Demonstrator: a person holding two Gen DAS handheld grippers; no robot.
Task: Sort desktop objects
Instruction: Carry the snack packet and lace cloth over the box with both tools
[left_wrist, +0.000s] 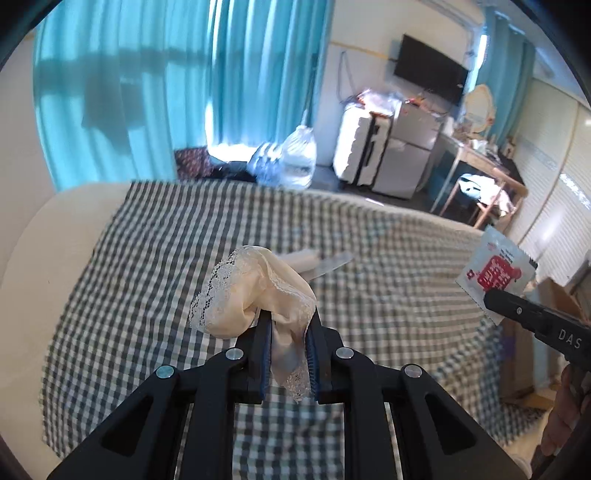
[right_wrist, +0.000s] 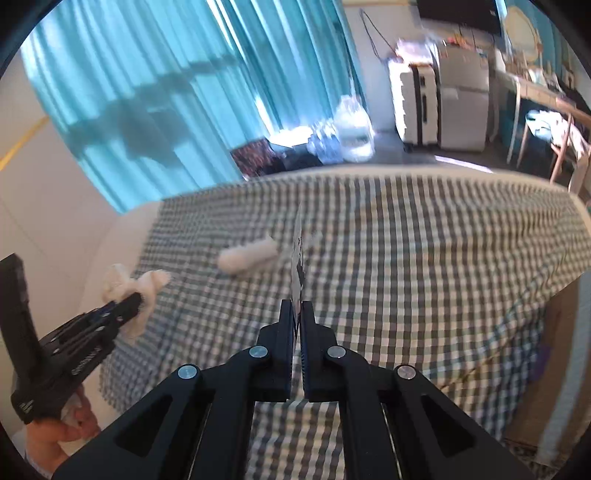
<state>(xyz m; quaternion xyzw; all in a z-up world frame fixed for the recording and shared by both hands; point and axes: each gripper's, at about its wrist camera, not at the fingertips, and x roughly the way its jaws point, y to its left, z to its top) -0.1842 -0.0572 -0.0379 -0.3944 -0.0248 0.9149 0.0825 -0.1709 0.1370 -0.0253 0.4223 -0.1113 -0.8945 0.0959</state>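
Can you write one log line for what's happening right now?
left gripper: shut on lace cloth | right gripper: shut on packet | roll: on bed

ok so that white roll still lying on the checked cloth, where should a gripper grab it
Grip the white roll across its middle, coming down from above with the jaws straddling its short width. It lies flat on the checked cloth, long and narrow like a cylinder, so the ends offer little to pinch. A thin clear strip lies beside it; a mid-body grasp probably stays off it.

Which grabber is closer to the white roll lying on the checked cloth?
Probably the left. The left gripper, clutching lace fabric, hangs just before the white roll; the right gripper, pinching a sachet, is off to the side.
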